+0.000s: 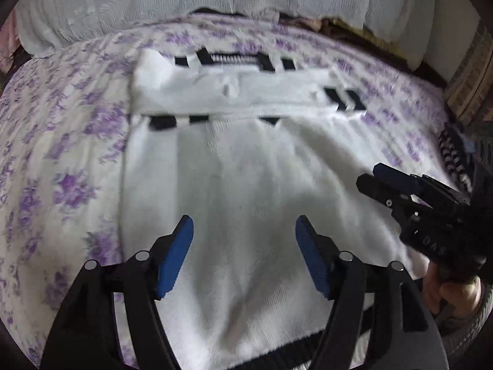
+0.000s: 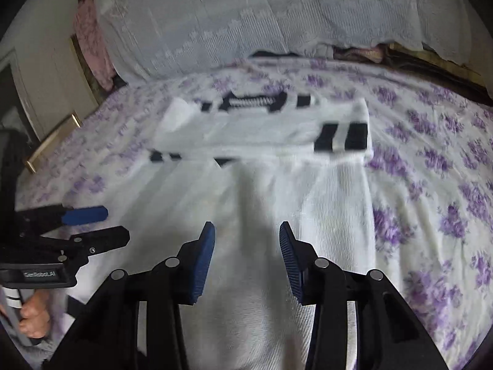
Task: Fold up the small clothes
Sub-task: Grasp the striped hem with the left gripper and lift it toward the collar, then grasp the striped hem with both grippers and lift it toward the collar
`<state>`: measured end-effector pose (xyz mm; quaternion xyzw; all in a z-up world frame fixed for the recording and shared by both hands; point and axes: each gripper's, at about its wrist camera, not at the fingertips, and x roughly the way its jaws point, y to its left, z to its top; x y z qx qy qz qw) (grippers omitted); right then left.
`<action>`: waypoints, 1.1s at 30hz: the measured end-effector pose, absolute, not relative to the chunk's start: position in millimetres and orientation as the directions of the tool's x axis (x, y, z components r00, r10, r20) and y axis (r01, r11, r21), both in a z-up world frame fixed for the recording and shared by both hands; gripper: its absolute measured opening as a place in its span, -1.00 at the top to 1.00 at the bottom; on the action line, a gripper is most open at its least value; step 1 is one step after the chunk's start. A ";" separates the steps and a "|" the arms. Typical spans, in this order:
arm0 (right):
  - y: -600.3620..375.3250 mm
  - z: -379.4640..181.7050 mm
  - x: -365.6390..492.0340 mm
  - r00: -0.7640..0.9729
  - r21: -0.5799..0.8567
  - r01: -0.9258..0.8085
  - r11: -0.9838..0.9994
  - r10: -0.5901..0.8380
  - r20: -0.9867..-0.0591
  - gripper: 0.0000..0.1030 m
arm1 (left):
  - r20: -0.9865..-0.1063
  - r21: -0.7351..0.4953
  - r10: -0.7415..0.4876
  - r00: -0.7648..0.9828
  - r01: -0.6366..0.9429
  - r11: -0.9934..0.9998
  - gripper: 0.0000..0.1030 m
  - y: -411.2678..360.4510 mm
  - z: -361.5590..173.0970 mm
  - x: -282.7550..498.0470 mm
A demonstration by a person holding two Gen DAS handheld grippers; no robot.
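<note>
Floral bed sheet (image 1: 77,141) carries the white garment (image 1: 246,185), its sleeves folded across the top. My left hand-held gripper (image 1: 244,240) and right hand-held gripper (image 2: 246,246) hover spread, empty. I could snag one layer only. Only the right view shows the door (image 2: 46,92).

Only 2 bits of text are readable. Left hand-held gripper (image 2: 92,225), at 9 o'clock in the right wrist view: small plate on its black body w/ pale letters, approx. "GenRobot.AI"; first chars are blurry. Right hand-held gripper (image 1: 374,178), at 4 o'clock in the left wrist view: raised letters on the black housing, look like "DAS", seen tilted, partly in shadow. No other text or numbers legible.
</note>
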<state>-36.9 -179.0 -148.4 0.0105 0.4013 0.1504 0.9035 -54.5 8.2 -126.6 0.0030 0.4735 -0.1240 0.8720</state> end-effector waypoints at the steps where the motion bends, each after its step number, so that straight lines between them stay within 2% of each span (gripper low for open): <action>1: -184.5 -158.3 -40.6 0.604 0.158 -0.272 0.949 0.297 -0.739 0.15 | -0.844 -0.098 -0.198 0.499 0.219 0.971 -0.33 5.7 -140.8 -52.6; 2: -188.5 -159.4 -47.2 0.601 0.170 -0.282 0.944 0.312 -0.736 0.15 | -0.855 -0.086 -0.184 0.485 0.216 0.972 -0.40 6.1 -158.0 -54.3; 4: -194.3 -158.3 -60.8 0.590 0.179 -0.294 0.939 0.325 -0.739 0.13 | -0.819 -0.042 -0.168 0.549 0.234 0.971 -0.47 5.7 -161.0 -71.9; 7: -195.2 -164.1 -92.9 0.615 0.103 -0.327 0.940 0.294 -0.732 0.11 | -0.819 -0.011 -0.144 0.555 0.236 0.972 -0.60 5.6 -160.8 -91.4; 11: -197.2 -163.8 -121.8 0.621 0.075 -0.334 0.940 0.279 -0.732 -0.01 | -0.816 -0.030 -0.165 0.553 0.246 0.969 -0.65 16.0 -161.6 -114.9; 16: -209.1 -162.4 -148.4 0.610 0.119 -0.340 0.933 0.315 -0.727 -0.07 | -0.811 -0.050 -0.189 0.554 0.255 0.966 -0.66 30.3 -158.7 -147.5; 19: -224.8 -156.7 -169.4 0.613 0.176 -0.341 0.923 0.360 -0.704 -0.13 | -0.797 -0.099 -0.230 0.559 0.255 0.962 -0.68 44.0 -152.3 -167.1; 20: -231.7 -154.3 -177.7 0.621 0.194 -0.338 0.921 0.373 -0.689 -0.15 | -0.793 -0.123 -0.246 0.557 0.250 0.960 -0.74 51.2 -150.4 -172.5; 23: -251.5 -152.4 -197.8 0.627 0.256 -0.325 0.910 0.410 -0.662 -0.27 | -0.793 -0.234 -0.305 0.527 0.199 0.952 -0.78 82.3 -153.6 -181.2; 27: -265.6 -165.9 -198.4 0.571 0.364 -0.305 0.880 0.474 -0.670 -0.27 | -0.772 -0.367 -0.393 0.499 0.155 0.917 -0.78 105.6 -160.8 -176.3; 31: -264.0 -169.5 -181.3 0.538 0.441 -0.307 0.843 0.536 -0.651 -0.27 | -0.763 -0.398 -0.439 0.474 0.191 0.897 -0.78 93.7 -160.7 -166.8; 33: -260.8 -171.2 -173.9 0.530 0.456 -0.306 0.836 0.547 -0.648 -0.19 | -0.766 -0.405 -0.451 0.458 0.201 0.892 -0.78 88.4 -164.6 -160.1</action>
